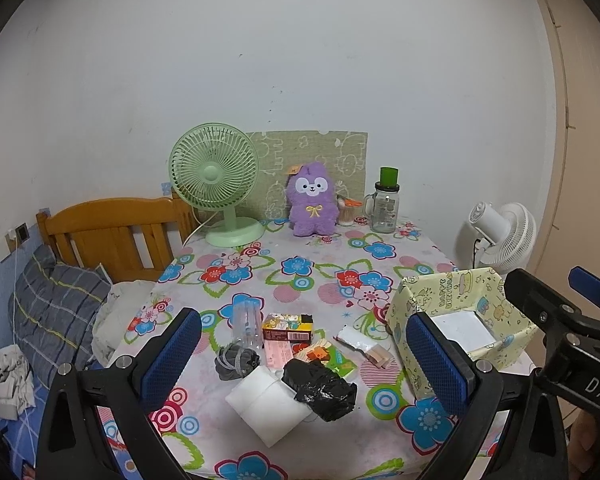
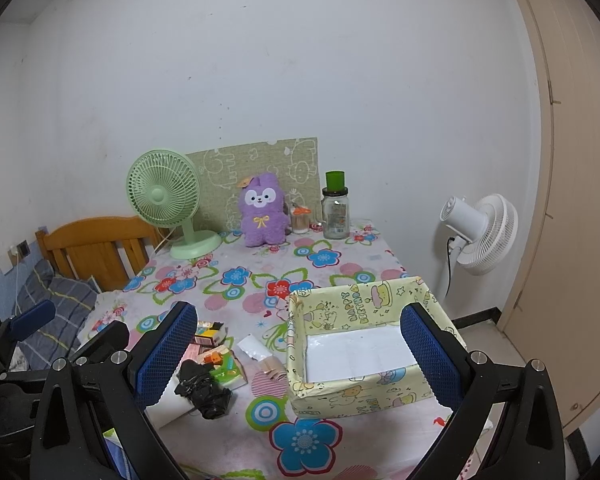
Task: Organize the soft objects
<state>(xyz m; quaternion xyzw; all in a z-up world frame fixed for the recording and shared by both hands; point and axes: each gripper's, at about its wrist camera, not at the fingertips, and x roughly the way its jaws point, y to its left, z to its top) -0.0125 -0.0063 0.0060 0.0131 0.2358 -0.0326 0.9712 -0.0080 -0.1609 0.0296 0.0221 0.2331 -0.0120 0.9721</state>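
A pile of small things lies on the floral tablecloth: a crumpled black plastic bag, a white foam block, a grey fabric pouch, a clear plastic bottle and a small colourful carton. A yellow patterned open box stands to the right of the pile. My left gripper is open and empty, held above the pile. My right gripper is open and empty, its right finger over the box. The black bag also shows in the right wrist view.
A purple plush toy, a green desk fan, a glass jar with a green lid and a patterned board stand at the table's far edge. A white floor fan stands right; a bed with a wooden headboard lies left.
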